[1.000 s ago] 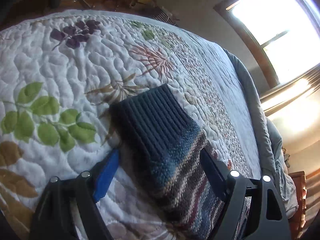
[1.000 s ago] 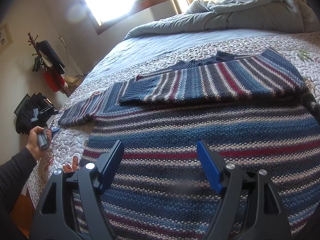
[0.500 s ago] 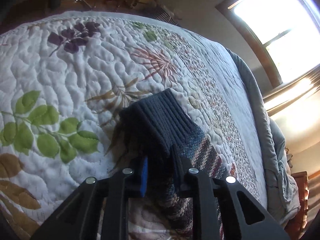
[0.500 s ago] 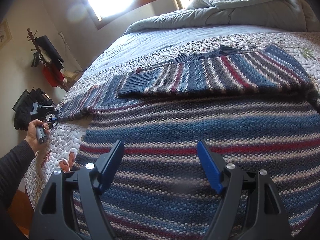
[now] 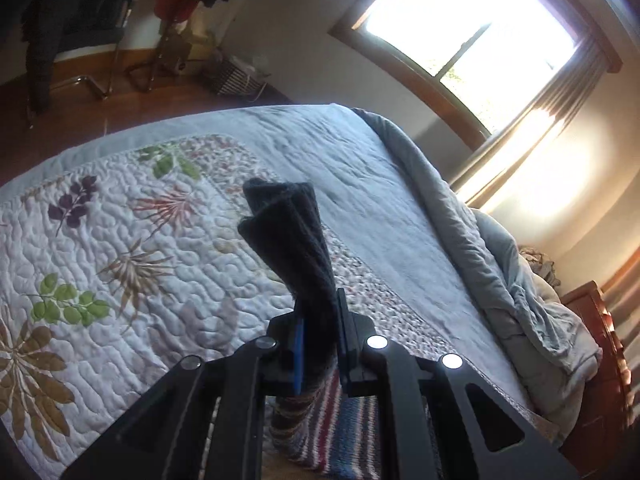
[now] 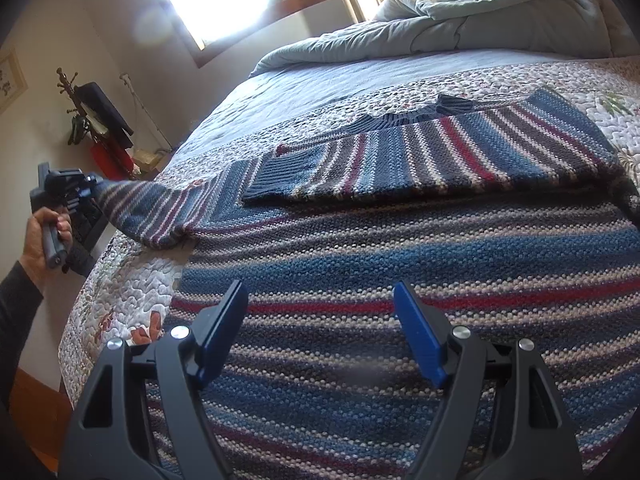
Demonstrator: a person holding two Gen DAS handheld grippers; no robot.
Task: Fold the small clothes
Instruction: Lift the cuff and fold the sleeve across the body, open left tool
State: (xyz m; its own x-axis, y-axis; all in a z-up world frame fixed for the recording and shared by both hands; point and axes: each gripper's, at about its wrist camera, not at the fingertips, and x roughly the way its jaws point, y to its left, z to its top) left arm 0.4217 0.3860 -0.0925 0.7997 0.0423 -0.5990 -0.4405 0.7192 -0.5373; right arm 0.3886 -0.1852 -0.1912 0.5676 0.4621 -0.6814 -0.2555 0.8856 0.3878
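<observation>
A striped knit sweater (image 6: 400,248) in blue, red and grey lies spread on the quilted bed. Its right sleeve (image 6: 420,160) is folded across the chest. My left gripper (image 5: 320,320) is shut on the dark ribbed cuff (image 5: 292,236) of the left sleeve and holds it lifted off the quilt. In the right wrist view the left gripper (image 6: 76,192) is at the far left, with the left sleeve (image 6: 160,212) stretched up from the body. My right gripper (image 6: 320,320) is open and empty, low over the sweater's hem area.
The floral quilt (image 5: 120,260) covers the bed; a bunched grey duvet (image 6: 480,12) lies at the head. A coat rack (image 6: 92,120) stands by the wall beyond the bed's left edge. Chairs (image 5: 80,40) stand on the wooden floor.
My left gripper closed on the sleeve cuff, then lifted it off the quilt, so the sleeve now hangs stretched. My right gripper stayed open and barely moved.
</observation>
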